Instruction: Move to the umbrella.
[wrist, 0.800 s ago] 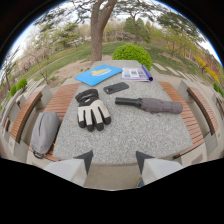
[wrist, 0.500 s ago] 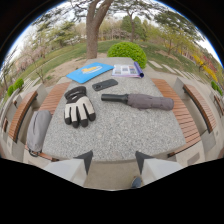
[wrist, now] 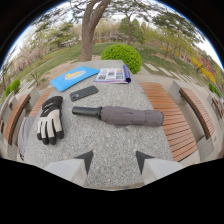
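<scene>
The fingers [wrist: 114, 161] stand apart with nothing held, over the speckled stone tabletop [wrist: 120, 145], and the folded grey umbrella [wrist: 120, 115] lies crosswise just ahead of them, a black-and-white glove [wrist: 51, 121] off to their left, a dark phone [wrist: 84, 93] beyond.

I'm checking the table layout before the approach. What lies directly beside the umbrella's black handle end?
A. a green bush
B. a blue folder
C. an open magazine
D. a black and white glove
D: the glove lies on the stone table right next to the black handle end of the folded umbrella, while the magazine and blue folder sit farther back; the open gripper has nothing between its fingers.
</scene>
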